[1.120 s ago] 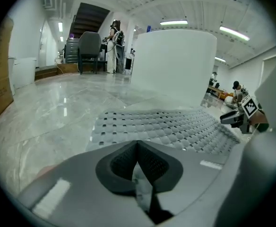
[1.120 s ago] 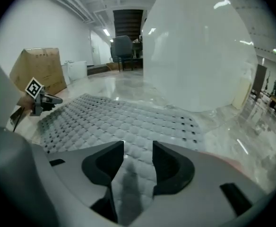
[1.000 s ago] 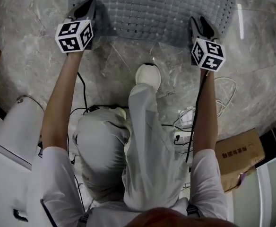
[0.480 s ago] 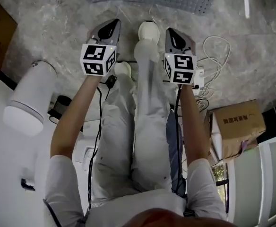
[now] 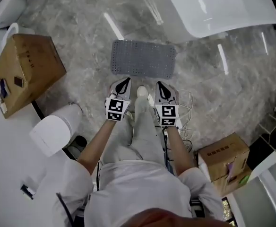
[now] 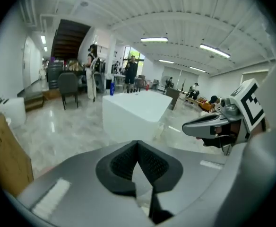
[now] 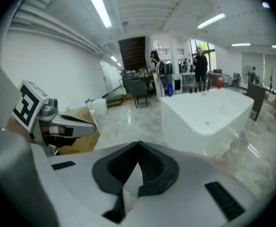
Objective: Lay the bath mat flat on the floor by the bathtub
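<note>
bath mat, head view: grey, flat on the marble floor, just beside the bathtub.
left gripper, head view: tip near the mat's near edge, not touching it.
right gripper, head view: same, on the other side of the shoe.
writing, head view: print on the right-hand box is too small to read; only marker squares on the 2 cubes.
change, head view: 1 s ago both grippers sat at the mat's edge; now they are clear of it and the whole bathtub shows.
jaws, left gripper view: pressed together, empty; only here people and a staircase.
jaws, right gripper view: pressed together, empty; left-hand box shows; the mat shows only in the head view.
</note>
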